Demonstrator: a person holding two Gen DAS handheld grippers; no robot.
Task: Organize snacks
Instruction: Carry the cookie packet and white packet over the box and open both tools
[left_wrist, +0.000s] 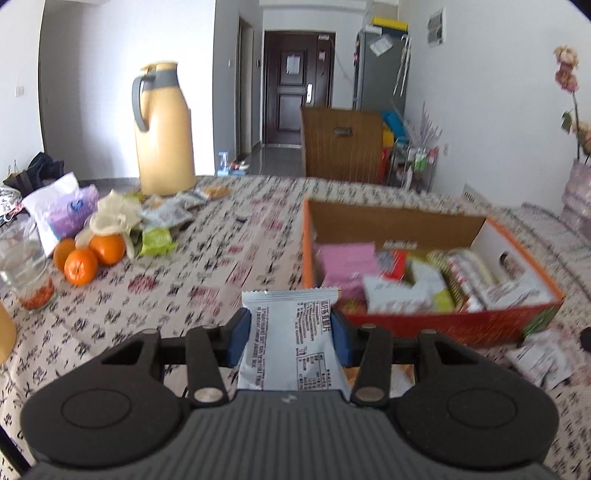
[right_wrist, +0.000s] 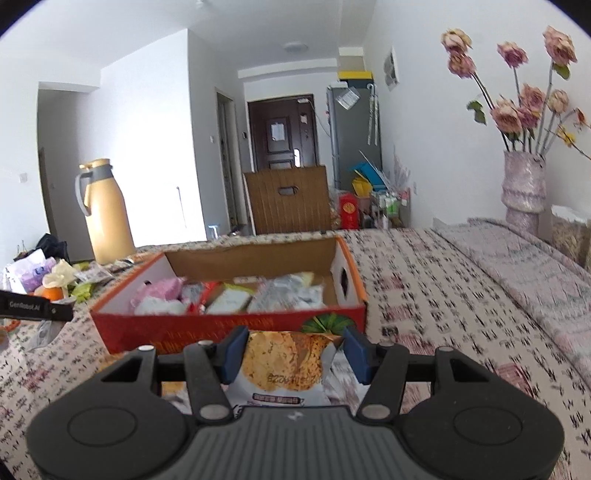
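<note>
While my left gripper pinches a white snack packet above the tablecloth, my right gripper clamps a cracker packet, both just short of the open snack box.

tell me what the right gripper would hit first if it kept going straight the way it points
Probably the near red wall of the snack box, which stands right ahead of the right gripper. The cracker packet it holds would touch first. Depth is hard to judge here.
</note>
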